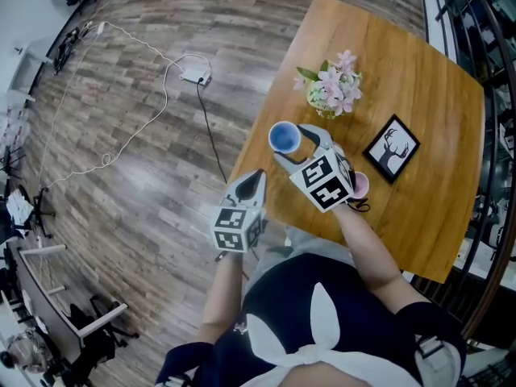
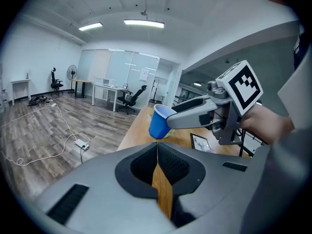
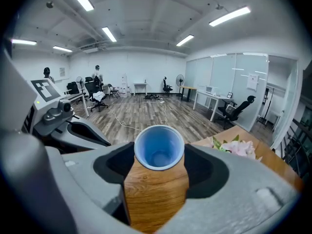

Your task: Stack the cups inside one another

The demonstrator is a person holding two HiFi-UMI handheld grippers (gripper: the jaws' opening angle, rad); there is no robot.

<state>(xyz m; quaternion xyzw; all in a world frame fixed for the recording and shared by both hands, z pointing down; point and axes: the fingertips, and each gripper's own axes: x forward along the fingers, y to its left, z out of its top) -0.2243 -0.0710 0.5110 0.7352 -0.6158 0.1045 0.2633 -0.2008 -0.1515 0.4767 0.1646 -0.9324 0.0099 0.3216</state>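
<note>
My right gripper (image 1: 292,139) is shut on a blue cup (image 1: 284,137) and holds it in the air above the near left edge of the wooden table (image 1: 419,79). The right gripper view looks straight into the cup's open mouth (image 3: 159,147), which sits between the jaws. Seen from the left gripper view, the blue cup (image 2: 158,123) hangs tilted from the right gripper (image 2: 175,118). A pink cup (image 1: 360,185) stands on the table, mostly hidden behind the right gripper's marker cube. My left gripper (image 1: 256,176) is shut and empty, beside the table's edge and below the blue cup.
A vase of pink flowers (image 1: 330,87) and a black picture frame with a deer (image 1: 392,148) stand on the table beyond the cups. On the wooden floor to the left lie a power strip (image 1: 196,76) and its cables. Office chairs and desks stand far off.
</note>
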